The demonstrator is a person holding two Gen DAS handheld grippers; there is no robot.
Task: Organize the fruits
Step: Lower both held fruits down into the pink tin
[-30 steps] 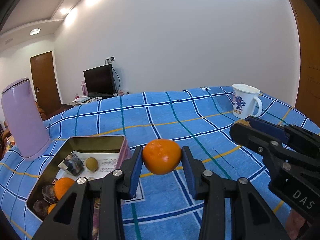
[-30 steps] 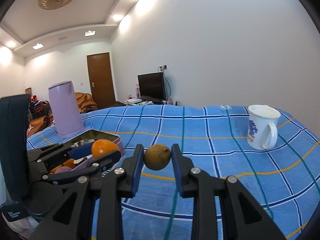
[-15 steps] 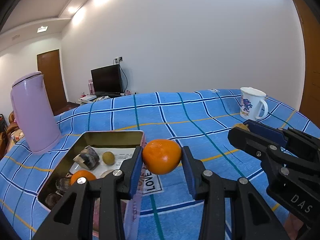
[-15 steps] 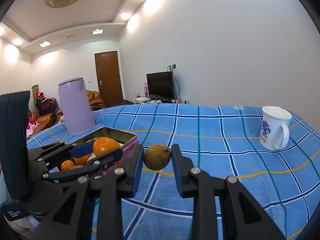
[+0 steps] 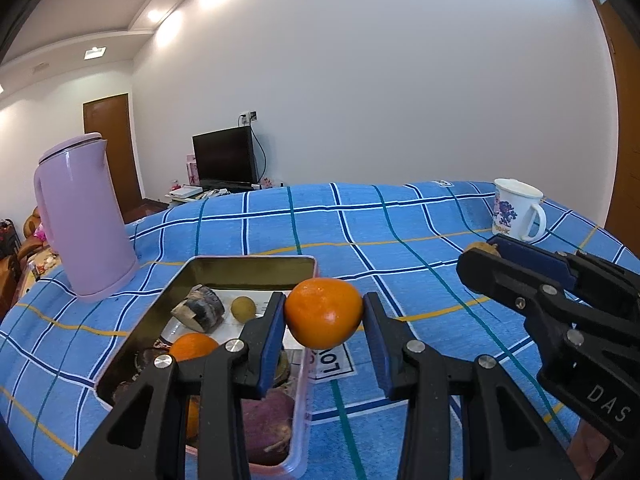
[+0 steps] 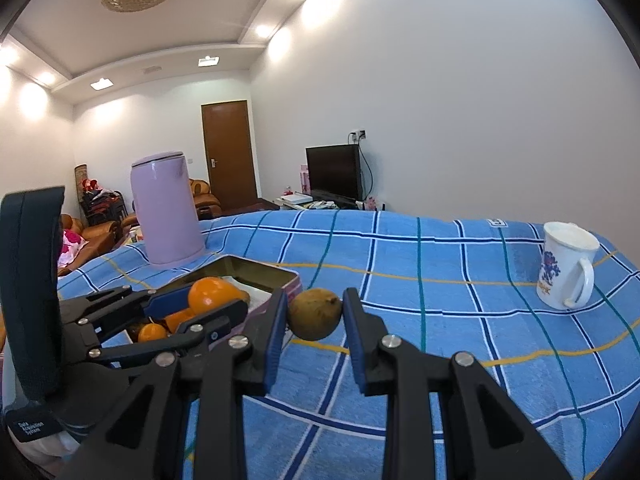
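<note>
Blue pads up close: the left tool (image 5: 323,322) is clamped on a mandarin orange (image 5: 323,313), one pad on each flank, and the fruit hangs above the near right edge of the tin (image 5: 308,364). Over on the right, the right tool (image 6: 314,316) is squeezed onto a brownish-green kiwi (image 6: 315,314), again pinched across its widest part, held clear of the cloth beside the tin.

How will these handle? My read: both are light and round, with skins that give a little. The mandarin's peel looks glossy, so it could roll or slip if the pads sat off-centre. Gripping across the middle, as now, looks like the safe hold. Squeeze too hard and either fruit bruises. The kiwi is smaller, so there is less margin between the pads.

Just beyond the mandarin, the open metal tin sits on the blue checked tablecloth (image 5: 400,216) covering the bench. Inside it lie another orange (image 5: 192,346), a small greenish-yellow fruit (image 5: 243,309), a wrapped dark item and a purplish lump at the near end. I can't name those last two with confidence.

Further back on the left stands a lilac kettle (image 5: 84,216), upright and well apart from the tin. Far right, a white mug (image 5: 518,210) with a blue print stands near the bench's far edge.
</note>
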